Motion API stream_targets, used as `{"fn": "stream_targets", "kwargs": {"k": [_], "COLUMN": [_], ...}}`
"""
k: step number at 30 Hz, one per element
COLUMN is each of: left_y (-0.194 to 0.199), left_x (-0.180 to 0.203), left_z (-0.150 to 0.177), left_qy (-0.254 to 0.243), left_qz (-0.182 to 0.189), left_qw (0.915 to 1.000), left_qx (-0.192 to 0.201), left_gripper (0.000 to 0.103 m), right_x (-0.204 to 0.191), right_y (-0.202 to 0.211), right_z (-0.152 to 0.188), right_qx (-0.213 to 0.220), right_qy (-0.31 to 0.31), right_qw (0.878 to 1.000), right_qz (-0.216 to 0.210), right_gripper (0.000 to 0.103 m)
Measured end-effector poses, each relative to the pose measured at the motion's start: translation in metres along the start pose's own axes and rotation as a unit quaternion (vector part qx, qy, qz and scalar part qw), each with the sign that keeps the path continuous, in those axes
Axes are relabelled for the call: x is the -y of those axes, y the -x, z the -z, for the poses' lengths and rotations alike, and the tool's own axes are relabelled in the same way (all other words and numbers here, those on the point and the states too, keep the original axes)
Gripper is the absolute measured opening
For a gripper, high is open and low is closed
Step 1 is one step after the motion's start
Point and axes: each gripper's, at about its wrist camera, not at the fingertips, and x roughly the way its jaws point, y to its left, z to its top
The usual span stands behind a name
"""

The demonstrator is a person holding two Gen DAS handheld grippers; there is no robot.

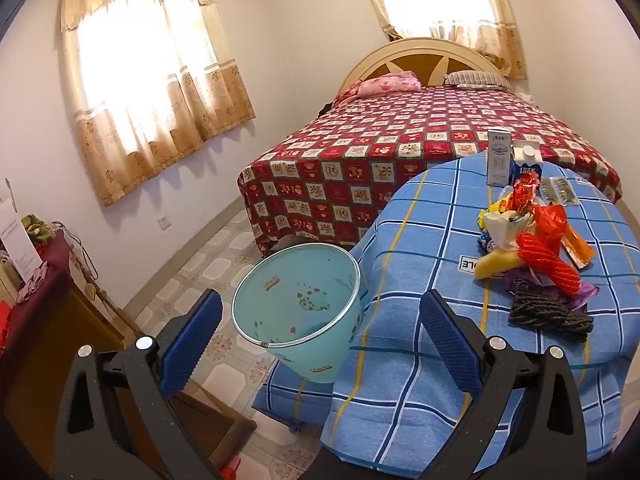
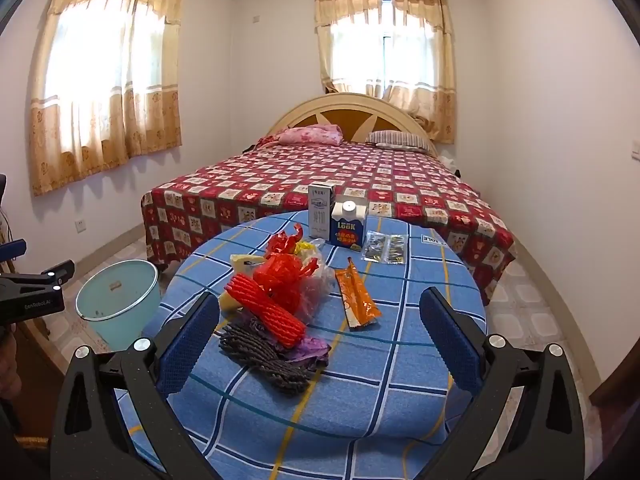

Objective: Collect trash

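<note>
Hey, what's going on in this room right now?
A person is about to clear trash off a round table with a blue checked cloth, holding a gripper in each hand. The left gripper and the right gripper are both open and empty. A pile of wrappers, an orange packet and two cartons sit on the table. A pale blue bucket stands on the floor beside it. Nothing has been picked up yet.

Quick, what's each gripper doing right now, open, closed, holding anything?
Left gripper: open, holding nothing, above the bin.
Right gripper: open, holding nothing, above the trash pile on the table.
</note>
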Motion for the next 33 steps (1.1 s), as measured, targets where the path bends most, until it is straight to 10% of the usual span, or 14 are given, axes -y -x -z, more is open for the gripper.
{"fn": "stream_targets", "kwargs": {"k": [33], "left_y": [-0.0045], "left_x": [-0.007], "left_z": [0.0005], "left_qy": [0.004], "left_qz": [-0.004], "left_qw": [1.0], "left_qx": [-0.003], "left_gripper": [0.097], "right_x": [0.0024], "right_y": [-0.0043], "right_z": [0.0019], "right_qx": [-0.004], "right_qy": [-0.001], "right_qw": [1.0], "right_qz": [0.0], "right_gripper": [0.098]}}
